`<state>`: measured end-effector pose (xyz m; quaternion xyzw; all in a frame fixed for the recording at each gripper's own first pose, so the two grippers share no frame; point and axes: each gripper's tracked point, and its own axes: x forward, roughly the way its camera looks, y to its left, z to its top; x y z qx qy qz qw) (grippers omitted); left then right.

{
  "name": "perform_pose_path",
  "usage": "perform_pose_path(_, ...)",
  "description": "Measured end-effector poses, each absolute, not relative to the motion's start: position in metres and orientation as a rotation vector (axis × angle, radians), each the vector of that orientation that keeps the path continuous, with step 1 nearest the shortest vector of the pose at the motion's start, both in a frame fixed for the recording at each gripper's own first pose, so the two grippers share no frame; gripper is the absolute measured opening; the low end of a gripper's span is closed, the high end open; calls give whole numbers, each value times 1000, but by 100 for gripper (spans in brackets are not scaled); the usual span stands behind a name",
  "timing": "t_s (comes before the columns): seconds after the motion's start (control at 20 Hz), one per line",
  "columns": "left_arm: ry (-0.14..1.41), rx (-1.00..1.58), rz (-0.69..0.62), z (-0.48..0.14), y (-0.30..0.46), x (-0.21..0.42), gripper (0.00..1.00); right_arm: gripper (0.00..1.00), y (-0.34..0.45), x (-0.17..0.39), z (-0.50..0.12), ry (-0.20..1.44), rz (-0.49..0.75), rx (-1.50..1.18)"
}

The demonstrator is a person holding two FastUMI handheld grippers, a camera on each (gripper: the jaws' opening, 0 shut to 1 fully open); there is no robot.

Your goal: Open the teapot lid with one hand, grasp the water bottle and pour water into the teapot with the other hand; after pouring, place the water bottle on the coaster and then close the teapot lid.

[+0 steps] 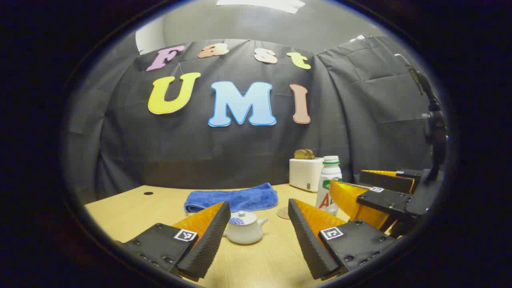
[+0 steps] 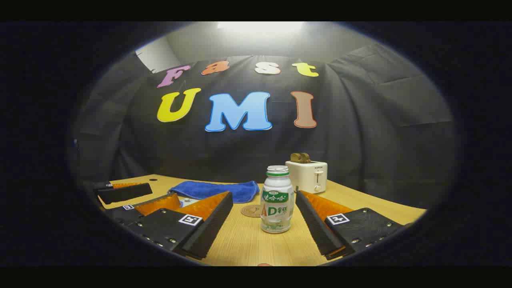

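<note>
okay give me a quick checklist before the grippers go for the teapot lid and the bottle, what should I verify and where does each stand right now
1. Left gripper open and lined up on the teapot: ok, jaws wide, teapot between them farther ahead.
2. Teapot lid seated, knob free to grasp: ok.
3. Right gripper open around the water bottle: ok, bottle stands upright between the jaws, not yet gripped.
4. Bottle cap off for pouring: cannot tell.
5. Coaster free for the bottle: ok, nothing on its visible part.
6. Blue towel and toaster out of the way: ok, both sit behind.
</note>
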<state>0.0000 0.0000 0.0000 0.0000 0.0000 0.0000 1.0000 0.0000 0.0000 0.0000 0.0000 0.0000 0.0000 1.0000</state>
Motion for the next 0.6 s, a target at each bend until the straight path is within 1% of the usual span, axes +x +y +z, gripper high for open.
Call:
perform_pose_path(0.05,9,2,10,2,3,7,100,98,-2,2,3,1,1,10)
perform_pose_path(0.1,23,-3,20,-1,8,17,94,97,-5,4,6,4,-4,22)
perform_pose_path(0.2,54,-19,41,-8,17,37,93,97,-13,9,9,9,-15,38)
perform_pose_path(0.25,66,-26,50,-11,22,48,96,97,-16,11,9,11,-21,43)
perform_pose_path(0.4,108,-38,63,-27,30,74,92,98,-27,17,6,23,-35,48)
perform_pose_path(0.45,118,-39,62,-29,31,81,92,98,-30,18,4,28,-39,47)
perform_pose_path(0.5,127,-38,65,-34,33,86,86,98,-32,19,1,33,-41,48)
perform_pose_path(0.55,139,-34,70,-38,35,92,89,98,-33,21,-1,38,-41,53)
perform_pose_path(0.6,150,-29,72,-43,34,98,88,98,-34,21,-4,44,-42,58)
